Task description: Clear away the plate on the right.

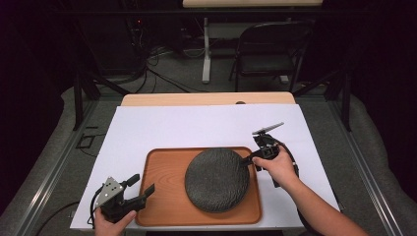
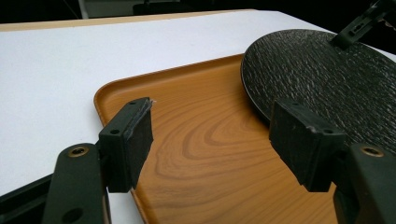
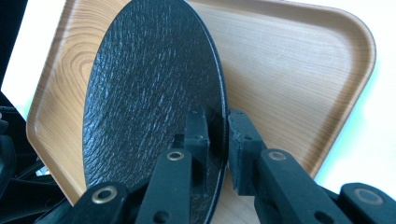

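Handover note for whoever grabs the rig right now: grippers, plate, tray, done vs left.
Right gripper: jaws astride the right rim of the dark textured plate; a small gap shows at one pad, so treat the grip as loose, not clamped.
Left gripper: open, nothing between the jaws, hovering at the left edge of the wooden tray.
Plate: lies in the tray, toward its right half. Tray sits on the white sheet covering the table.
Done: plate is in the tray.
Left: probably withdraw the right gripper from the rim; the left looks poised to take the tray edge, though that is a guess.
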`<action>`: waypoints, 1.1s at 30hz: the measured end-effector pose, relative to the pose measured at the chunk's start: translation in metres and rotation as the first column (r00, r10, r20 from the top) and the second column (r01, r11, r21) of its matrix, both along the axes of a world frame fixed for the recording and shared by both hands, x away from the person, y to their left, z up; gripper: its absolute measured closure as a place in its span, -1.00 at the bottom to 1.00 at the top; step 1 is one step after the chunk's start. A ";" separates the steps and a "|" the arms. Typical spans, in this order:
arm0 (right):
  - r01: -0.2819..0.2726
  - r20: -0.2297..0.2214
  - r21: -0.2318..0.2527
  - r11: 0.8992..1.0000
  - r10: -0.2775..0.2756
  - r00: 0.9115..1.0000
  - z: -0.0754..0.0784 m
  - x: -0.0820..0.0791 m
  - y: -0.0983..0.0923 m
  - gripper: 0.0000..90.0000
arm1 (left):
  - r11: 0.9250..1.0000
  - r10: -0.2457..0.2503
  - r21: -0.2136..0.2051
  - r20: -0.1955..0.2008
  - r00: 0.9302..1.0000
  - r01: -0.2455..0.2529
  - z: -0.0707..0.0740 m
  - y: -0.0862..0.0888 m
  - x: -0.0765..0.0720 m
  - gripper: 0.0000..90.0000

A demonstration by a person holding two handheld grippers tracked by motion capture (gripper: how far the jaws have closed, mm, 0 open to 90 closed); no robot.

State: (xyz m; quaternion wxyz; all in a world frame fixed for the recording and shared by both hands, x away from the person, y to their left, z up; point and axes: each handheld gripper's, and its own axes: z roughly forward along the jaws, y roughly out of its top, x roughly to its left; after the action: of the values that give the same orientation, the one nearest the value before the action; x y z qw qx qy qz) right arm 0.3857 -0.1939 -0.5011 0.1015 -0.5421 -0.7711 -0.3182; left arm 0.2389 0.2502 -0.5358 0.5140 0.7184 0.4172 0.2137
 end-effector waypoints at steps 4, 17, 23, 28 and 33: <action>0.010 -0.010 0.007 1.000 -0.010 1.000 -0.003 0.001 -0.001 0.76 | 1.000 0.002 0.000 0.001 1.000 -0.002 0.000 0.000 0.000 -0.32; 0.030 -0.042 0.012 0.999 -0.029 0.999 -0.016 0.004 -0.006 0.73 | 1.000 -0.001 -0.001 0.001 1.000 0.001 0.000 0.000 0.000 -0.32; 0.035 -0.059 0.009 0.999 -0.034 0.998 -0.025 0.005 -0.009 0.71 | 1.000 -0.001 -0.001 0.002 1.000 0.001 0.000 0.000 0.000 -0.32; 0.045 -0.068 0.005 0.999 -0.044 0.997 -0.031 0.005 -0.009 0.69 | 1.000 -0.001 0.000 0.001 1.000 0.001 0.000 0.000 0.000 -0.32; 0.056 -0.073 0.020 0.998 -0.054 0.996 -0.034 0.005 -0.011 0.70 | 1.000 0.002 0.001 0.001 1.000 -0.002 0.000 0.000 0.000 -0.32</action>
State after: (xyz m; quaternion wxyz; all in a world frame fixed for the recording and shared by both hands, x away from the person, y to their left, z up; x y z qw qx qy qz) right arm 0.3904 -0.2052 -0.5346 0.1265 -0.5731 -0.7481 -0.3097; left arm 0.2384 0.2505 -0.5356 0.5136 0.7183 0.4174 0.2147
